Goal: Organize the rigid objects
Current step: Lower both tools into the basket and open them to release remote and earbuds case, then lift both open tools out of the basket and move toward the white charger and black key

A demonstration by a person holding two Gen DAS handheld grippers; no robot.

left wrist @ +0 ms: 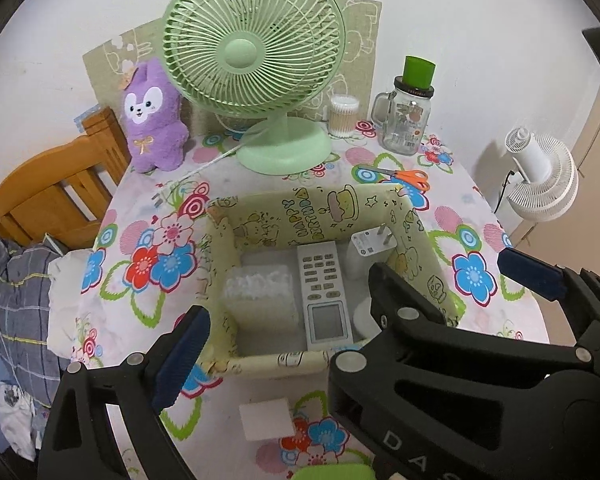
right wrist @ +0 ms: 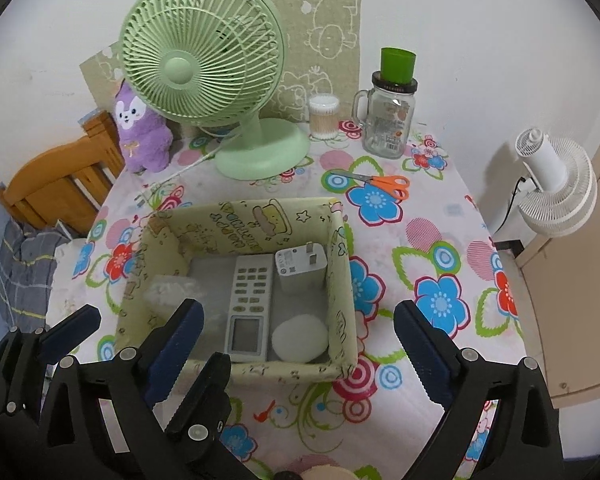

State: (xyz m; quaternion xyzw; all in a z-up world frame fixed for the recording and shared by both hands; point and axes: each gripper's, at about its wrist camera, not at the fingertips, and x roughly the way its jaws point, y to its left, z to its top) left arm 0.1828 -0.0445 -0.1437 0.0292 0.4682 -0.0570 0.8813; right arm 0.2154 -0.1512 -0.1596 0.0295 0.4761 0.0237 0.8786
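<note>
A yellow cartoon-print box (left wrist: 332, 208) (right wrist: 340, 280) sits mid-table. It holds a white remote control (left wrist: 326, 292) (right wrist: 250, 300), a white plug adapter (left wrist: 372, 242) (right wrist: 300, 268), a round white object (right wrist: 300, 338) and a clear plastic case (left wrist: 260, 292) (right wrist: 168, 292). My left gripper (left wrist: 352, 304) is open and empty above the box's near side. My right gripper (right wrist: 300, 344) is open and empty, fingers straddling the box's right half. In the left wrist view the right gripper's black body (left wrist: 440, 360) covers the box's right corner.
Orange scissors (left wrist: 404, 176) (right wrist: 380, 182), a green desk fan (left wrist: 260, 80) (right wrist: 204, 80), a purple plush (left wrist: 152, 120), a cotton-swab tub (right wrist: 323, 116) and a glass jar with a green cup (right wrist: 388, 120) stand behind. A white square (left wrist: 266, 420) lies near. A wooden chair (left wrist: 52, 192) stands left; a white fan (right wrist: 556, 188) stands right.
</note>
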